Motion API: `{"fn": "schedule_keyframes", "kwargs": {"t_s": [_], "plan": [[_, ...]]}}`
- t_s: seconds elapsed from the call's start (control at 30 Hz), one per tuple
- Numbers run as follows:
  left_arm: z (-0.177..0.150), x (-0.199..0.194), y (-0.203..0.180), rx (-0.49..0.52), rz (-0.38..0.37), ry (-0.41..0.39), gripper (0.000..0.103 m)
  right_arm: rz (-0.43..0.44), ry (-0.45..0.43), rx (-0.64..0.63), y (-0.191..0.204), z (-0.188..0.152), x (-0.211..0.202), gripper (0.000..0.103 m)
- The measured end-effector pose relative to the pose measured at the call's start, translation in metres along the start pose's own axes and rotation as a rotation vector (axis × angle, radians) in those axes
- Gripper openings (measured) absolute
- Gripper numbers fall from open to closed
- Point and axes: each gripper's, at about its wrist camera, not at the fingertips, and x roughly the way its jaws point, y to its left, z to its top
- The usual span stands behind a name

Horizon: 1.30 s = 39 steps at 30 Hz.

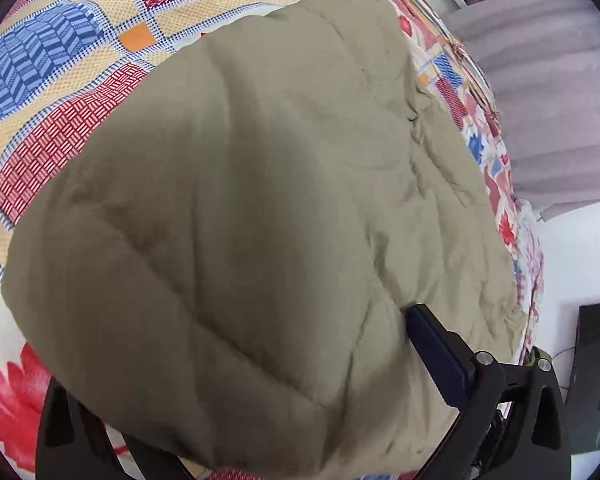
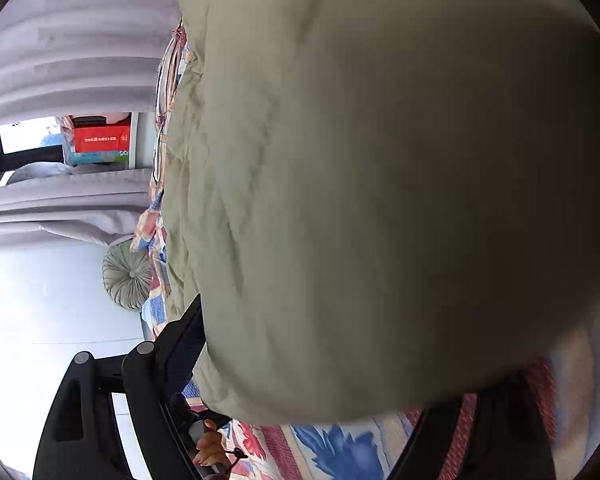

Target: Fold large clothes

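1. Two grippers carry a bulky fold of the khaki quilted garment [image 1: 228, 208] over the bed [image 1: 80, 92]. The rest of the garment lies on the patterned bedspread, close to the bed's edge by the curtain [image 1: 560, 100].
2. The left gripper [image 1: 236, 412] has the thick fold bulging between its jaws; one blue pad [image 1: 436, 352] presses the cloth and the other is buried, so it looks to be pinching the garment.
3. The right gripper [image 2: 340, 372] stands wide, padding filling the gap; it appears clamped on that fold.
4. Risks: puffy filling could slip from a shallow bite; uneven lowering would skew the fold; the edge-side layer might slide off the bed.
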Motion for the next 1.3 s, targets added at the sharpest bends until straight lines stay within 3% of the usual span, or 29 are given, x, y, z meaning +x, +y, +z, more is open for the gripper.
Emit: {"fn": "schedule_keyframes", "kwargs": {"t_s": [0.07, 0.1, 0.13, 0.17, 0.2, 0.23, 0.3, 0.4, 0.63, 0.87, 1.1, 1.3], "plan": [[0.004, 0.005, 0.0, -0.035, 0.007, -0.012, 0.099, 0.009, -0.003, 0.013, 0.002, 0.005, 0.009, 0.086], [0.005, 0.005, 0.001, -0.045, 0.014, -0.019, 0.079, 0.008, -0.003, 0.025, 0.002, 0.006, 0.012, 0.086], [0.006, 0.005, 0.001, -0.04, 0.001, -0.014, 0.067, 0.007, -0.002, 0.04, 0.001, 0.007, 0.013, 0.083], [0.007, 0.005, 0.0, -0.033, -0.04, 0.0, 0.041, 0.011, -0.002, 0.069, -0.001, 0.008, 0.014, 0.08], [0.007, 0.004, -0.001, -0.026, -0.07, 0.009, 0.028, 0.013, 0.001, 0.09, -0.003, 0.008, 0.014, 0.063], [0.007, 0.001, -0.005, -0.005, -0.064, 0.005, 0.026, 0.012, 0.007, 0.106, -0.004, 0.008, 0.014, 0.049], [0.005, -0.01, -0.018, 0.074, -0.025, -0.026, 0.018, 0.019, 0.003, 0.111, -0.002, 0.008, 0.011, 0.033], [-0.001, -0.031, -0.032, 0.141, 0.002, -0.065, 0.015, 0.049, -0.004, 0.106, 0.004, 0.003, 0.004, 0.023], [-0.032, -0.081, -0.03, 0.199, 0.01, -0.06, 0.015, 0.051, 0.033, 0.083, 0.008, -0.029, -0.024, 0.021], [-0.093, -0.128, 0.027, 0.193, 0.046, 0.042, 0.015, 0.007, 0.083, 0.097, -0.007, -0.091, -0.065, 0.021], [-0.144, -0.153, 0.078, 0.221, 0.108, 0.127, 0.016, -0.014, 0.092, 0.215, -0.047, -0.16, -0.093, 0.022], [-0.158, -0.15, 0.103, 0.184, 0.129, 0.152, 0.019, -0.053, 0.106, 0.229, -0.059, -0.16, -0.087, 0.023]]}}
